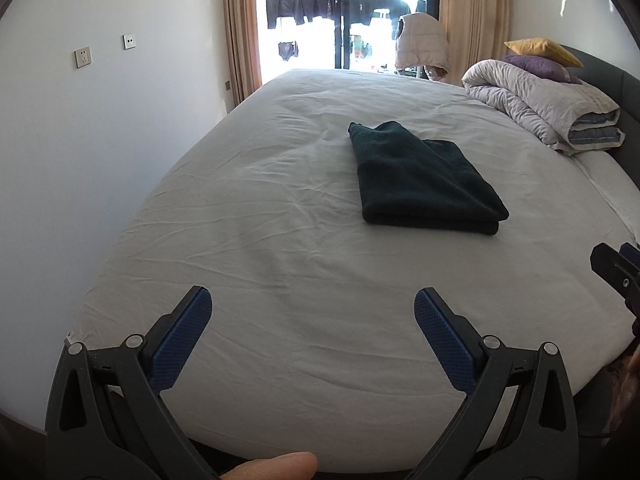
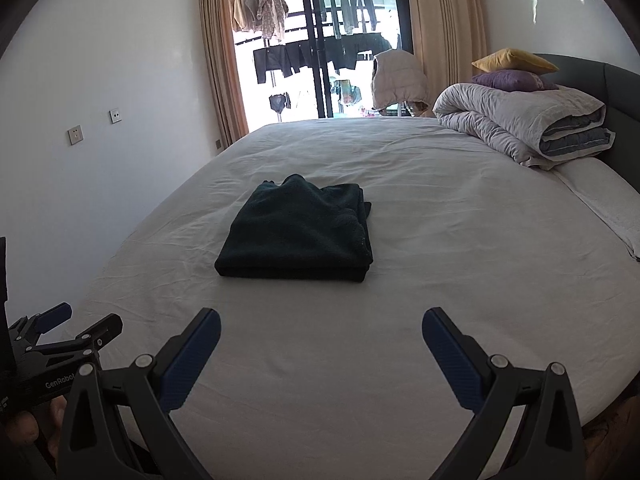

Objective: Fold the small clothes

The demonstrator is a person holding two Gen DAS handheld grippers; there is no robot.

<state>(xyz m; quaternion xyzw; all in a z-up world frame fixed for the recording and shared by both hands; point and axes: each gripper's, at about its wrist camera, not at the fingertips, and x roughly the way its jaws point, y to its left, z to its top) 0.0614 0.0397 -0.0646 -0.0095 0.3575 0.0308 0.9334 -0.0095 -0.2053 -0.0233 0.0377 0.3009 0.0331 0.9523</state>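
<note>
- We find the near part of the white bed sheet [image 2: 320, 380] bare, giving both grippers open passage ahead.
- The folded dark garment [image 2: 298, 232] lies mid-bed, the only item in the central path; bare sheet surrounds it on all sides.
- At far right, a rolled grey duvet [image 2: 520, 120] with a purple pillow [image 2: 512, 80] and yellow pillow [image 2: 512, 60] stacked on it blocks that corner against the dark headboard [image 2: 616, 92].
- The left wall [image 1: 80, 140] runs close along the bed's left edge.
- The left gripper [image 1: 313, 312] and right gripper [image 2: 321, 332], both spread wide, sit near each other side by side over the near edge, apart.
</note>
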